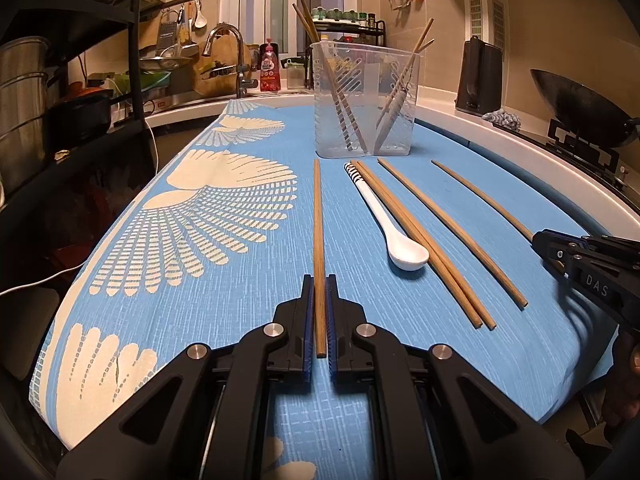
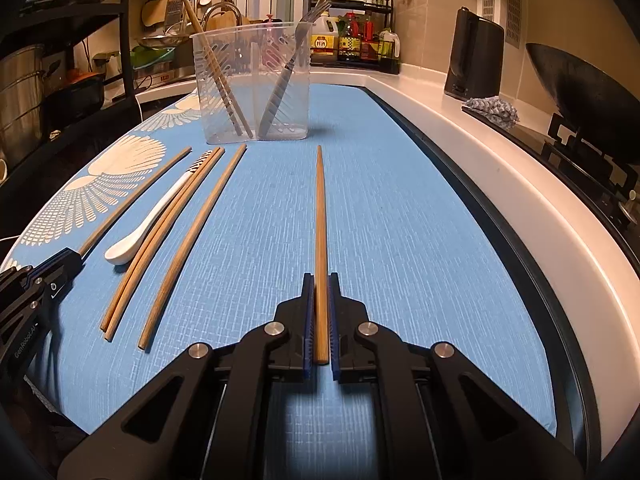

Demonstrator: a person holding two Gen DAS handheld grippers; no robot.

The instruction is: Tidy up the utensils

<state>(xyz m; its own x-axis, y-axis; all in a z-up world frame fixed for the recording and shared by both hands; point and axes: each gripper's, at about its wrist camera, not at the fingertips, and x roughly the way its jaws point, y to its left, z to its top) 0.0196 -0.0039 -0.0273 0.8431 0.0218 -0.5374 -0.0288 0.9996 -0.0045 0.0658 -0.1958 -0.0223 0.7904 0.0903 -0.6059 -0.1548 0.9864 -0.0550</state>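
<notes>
My left gripper [image 1: 319, 284] is shut on a wooden chopstick [image 1: 318, 220] that points forward toward the clear plastic utensil holder [image 1: 365, 100]. My right gripper [image 2: 320, 284] is shut on another wooden chopstick [image 2: 320, 208], also pointing toward the holder [image 2: 252, 84]. Both chopsticks are low over the blue cloth; I cannot tell if they touch it. Between them on the cloth lie a white ceramic spoon [image 1: 394, 236], a pair of chopsticks [image 1: 424, 244] and a single chopstick [image 1: 452, 232]. The holder has chopsticks and a fork [image 2: 288, 68] standing in it.
The blue patterned cloth [image 1: 200, 240] covers the worktop. A white counter edge [image 2: 500, 184] runs along the right, with a black kettle [image 2: 474, 56], a cloth [image 2: 494, 108] and a wok [image 2: 580, 92]. A sink tap [image 1: 232, 52] and a black shelf rack [image 1: 72, 60] stand at left.
</notes>
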